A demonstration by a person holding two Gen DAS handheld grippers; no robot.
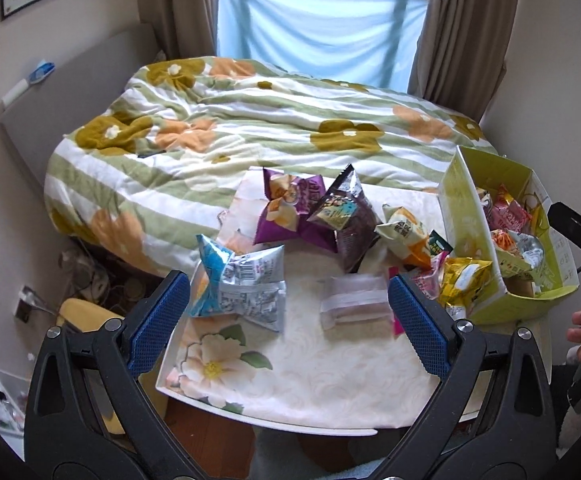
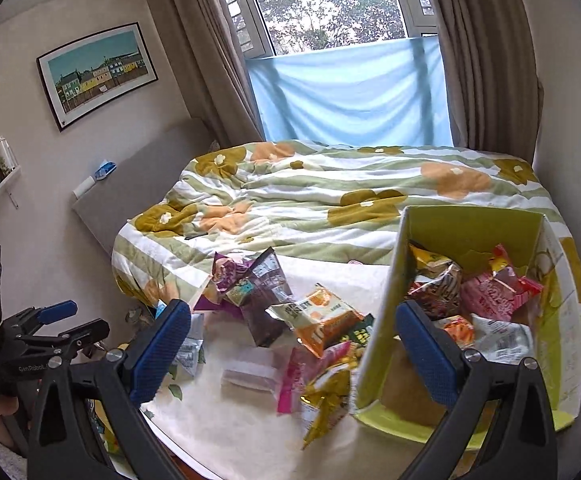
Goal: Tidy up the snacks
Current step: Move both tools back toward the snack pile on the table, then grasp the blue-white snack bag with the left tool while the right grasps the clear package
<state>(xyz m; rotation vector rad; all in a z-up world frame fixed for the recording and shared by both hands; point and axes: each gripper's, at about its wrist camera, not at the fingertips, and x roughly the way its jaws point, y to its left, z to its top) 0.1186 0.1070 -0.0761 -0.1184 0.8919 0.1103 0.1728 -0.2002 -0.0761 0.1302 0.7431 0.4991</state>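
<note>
Several snack packets [image 1: 310,216] lay loose on the flowered table [image 1: 330,380]; more sat inside the yellow-green box [image 1: 466,216] at its right end. Left gripper [image 1: 286,316]: spread wide, holding nothing, hovering above a silver-blue bag [image 1: 246,288] and a clear wrapped pack [image 1: 354,300]. Right gripper [image 2: 290,348]: spread wide, empty, straddling the box's near wall. Bed [image 1: 250,132] stood behind.
</note>
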